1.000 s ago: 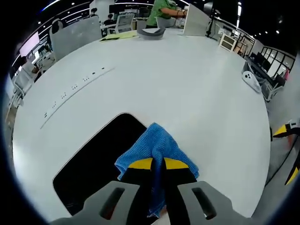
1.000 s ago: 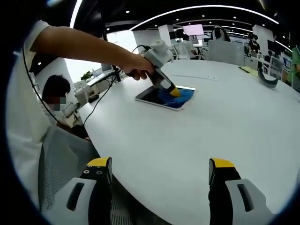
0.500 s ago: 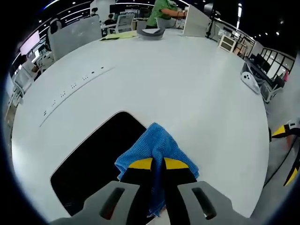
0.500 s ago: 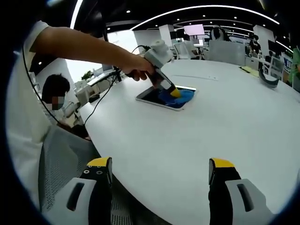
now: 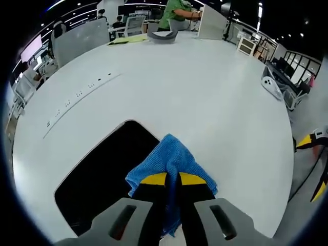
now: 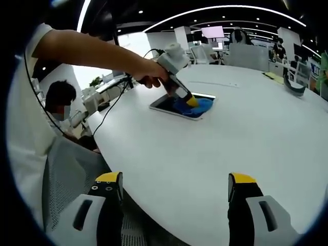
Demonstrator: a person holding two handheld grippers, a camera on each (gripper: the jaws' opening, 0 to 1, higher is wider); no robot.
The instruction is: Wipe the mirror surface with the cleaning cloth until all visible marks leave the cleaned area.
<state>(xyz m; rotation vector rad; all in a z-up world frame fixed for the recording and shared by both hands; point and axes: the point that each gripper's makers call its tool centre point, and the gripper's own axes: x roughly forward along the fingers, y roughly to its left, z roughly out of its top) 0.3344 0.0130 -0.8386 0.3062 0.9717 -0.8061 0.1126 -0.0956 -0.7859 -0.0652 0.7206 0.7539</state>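
your left tongs (image 5: 171, 180) are pinched tight on the blue cleaning cloth (image 5: 170, 159), yellow tips pressed together with the fabric bunched up between them and fanning out in front. the cloth sits right on the near corner of the mirror (image 5: 105, 177), which from the left gripper view looks like a dark, almost black slab with rounded corners lying flat on the big white bench (image 5: 205, 97); most of the cloth is over the mirror's edge, with a bit spilling onto the white bench on the right side. can't make out any marks on the glass from here, it just reads as plain dark. in the right gripper view you can see the same setup from across the bench: your hand (image 6: 148, 72) gripping the left tool, angled down onto the cloth (image 6: 197, 105), and the mirror (image 6: 169, 105) showing as a thin light-rimmed plate under it. your right tongs (image 6: 174, 197) are spread wide with nothing between them, hovering off the near rim of the bench, well apart from the mirror. further back on the bench there's a dark curved thing (image 5: 165, 36) and some yellowish paper (image 5: 128, 39), and a person in a green top (image 5: 177, 10) at the far side. a white object (image 5: 271, 87) sits near the right rim of the bench, and a seated person (image 6: 61, 100) is off to the left in the right gripper view.
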